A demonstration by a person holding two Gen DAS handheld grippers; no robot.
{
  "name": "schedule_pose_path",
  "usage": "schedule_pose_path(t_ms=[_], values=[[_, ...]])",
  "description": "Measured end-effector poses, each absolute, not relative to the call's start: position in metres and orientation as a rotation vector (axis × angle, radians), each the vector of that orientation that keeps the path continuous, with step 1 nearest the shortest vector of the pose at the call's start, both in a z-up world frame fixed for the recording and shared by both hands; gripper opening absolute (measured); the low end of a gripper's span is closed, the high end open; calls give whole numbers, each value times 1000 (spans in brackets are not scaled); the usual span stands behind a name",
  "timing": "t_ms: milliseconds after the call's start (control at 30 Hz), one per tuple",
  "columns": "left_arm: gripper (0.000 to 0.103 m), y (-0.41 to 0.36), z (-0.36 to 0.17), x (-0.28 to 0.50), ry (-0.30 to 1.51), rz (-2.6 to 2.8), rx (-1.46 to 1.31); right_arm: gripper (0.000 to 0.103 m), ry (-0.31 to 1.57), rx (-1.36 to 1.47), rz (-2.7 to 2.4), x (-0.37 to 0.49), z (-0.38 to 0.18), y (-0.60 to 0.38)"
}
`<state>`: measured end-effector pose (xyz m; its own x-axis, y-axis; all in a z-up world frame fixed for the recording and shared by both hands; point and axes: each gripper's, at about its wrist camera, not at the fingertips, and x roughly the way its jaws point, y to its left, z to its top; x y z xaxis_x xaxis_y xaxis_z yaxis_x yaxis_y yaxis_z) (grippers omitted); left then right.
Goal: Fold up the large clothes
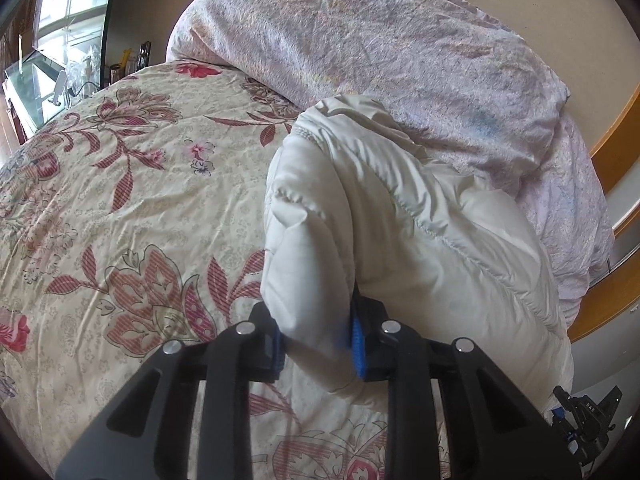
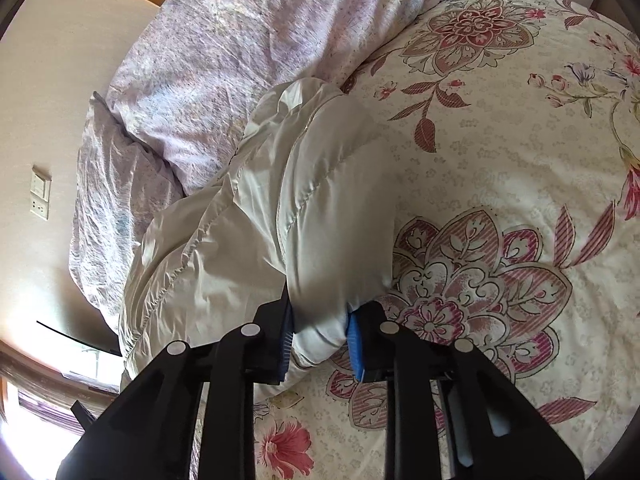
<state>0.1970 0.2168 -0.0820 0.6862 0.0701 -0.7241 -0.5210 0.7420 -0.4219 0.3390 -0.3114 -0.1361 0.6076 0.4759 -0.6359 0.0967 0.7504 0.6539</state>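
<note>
Pinching a thick fold of the jacket [image 1: 360, 216], the left gripper [image 1: 318, 344] has its blue pads pressed into the padding at a near corner. The right gripper [image 2: 320, 340] is clamped likewise on another bunched edge of the same jacket [image 2: 280, 208]. The garment lies heaped on the bedspread [image 1: 120, 200], its far end against the pillows [image 1: 360, 40].

It looks puffy, quilted and light, with a smooth, probably slippery shell: soft enough to sag between the two holds, and the filling will likely spring back after a fold. Seams or hems look the surest places to grip.

Count: one jacket, two grippers, one floral bedspread, at least two pillows.
</note>
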Motion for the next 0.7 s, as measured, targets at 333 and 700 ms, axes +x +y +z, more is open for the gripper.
schedule_pose_path(t_ms=[333,700], values=[[24,213,-72,154,732,351,-640,22,898,720,288,308,-128,-318],[24,222,-74,59,696,313,-703,22,916,719,363,238,-140,-316]])
